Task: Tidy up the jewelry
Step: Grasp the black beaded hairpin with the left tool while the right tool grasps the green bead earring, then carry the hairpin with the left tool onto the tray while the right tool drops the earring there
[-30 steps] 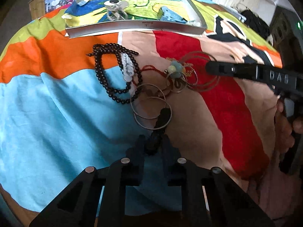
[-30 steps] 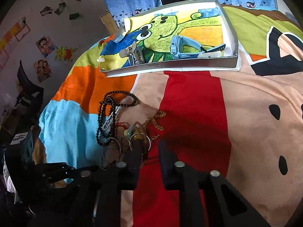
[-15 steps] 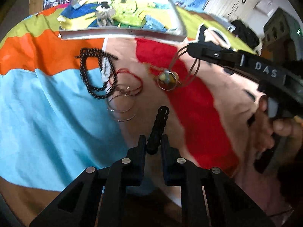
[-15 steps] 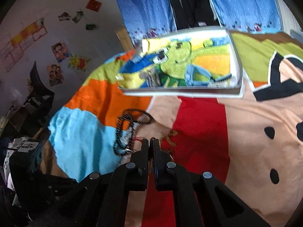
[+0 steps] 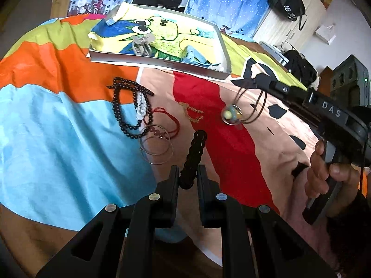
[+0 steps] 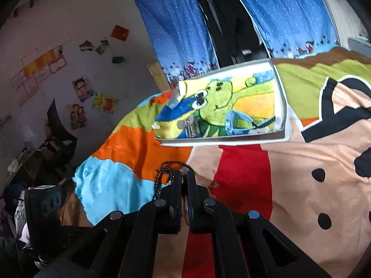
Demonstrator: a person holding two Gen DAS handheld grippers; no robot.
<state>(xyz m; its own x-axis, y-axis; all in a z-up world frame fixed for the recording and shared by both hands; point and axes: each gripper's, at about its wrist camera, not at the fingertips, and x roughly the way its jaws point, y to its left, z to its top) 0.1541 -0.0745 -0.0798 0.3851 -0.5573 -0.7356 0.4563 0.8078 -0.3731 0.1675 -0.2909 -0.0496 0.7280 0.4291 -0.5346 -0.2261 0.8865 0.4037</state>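
My left gripper (image 5: 188,171) is shut on a black bead bracelet (image 5: 194,155) that sticks forward above the bedspread. My right gripper (image 6: 184,180) is shut on a brown cord necklace; in the left wrist view its round glass pendant (image 5: 231,115) hangs in the air below the right gripper (image 5: 258,78). On the bedspread lie a dark bead necklace (image 5: 129,113), a white bracelet (image 5: 141,106), a red cord (image 5: 171,120), silver bangles (image 5: 156,147) and a gold chain (image 5: 192,113). A white tray (image 5: 160,63) with a frog picture sits beyond, holding a grey clip (image 5: 141,44) and a blue clip (image 5: 192,55).
The colourful bedspread (image 5: 58,125) covers the whole surface. The tray also shows in the right wrist view (image 6: 222,139). A person's hand (image 5: 329,176) holds the right gripper's handle. Blue curtains (image 6: 176,23) and a wall with pictures stand behind the bed.
My right gripper has shut on the cord necklace and lifted it off the bedspread, up and to the right. My left gripper has risen slightly with the black bracelet.
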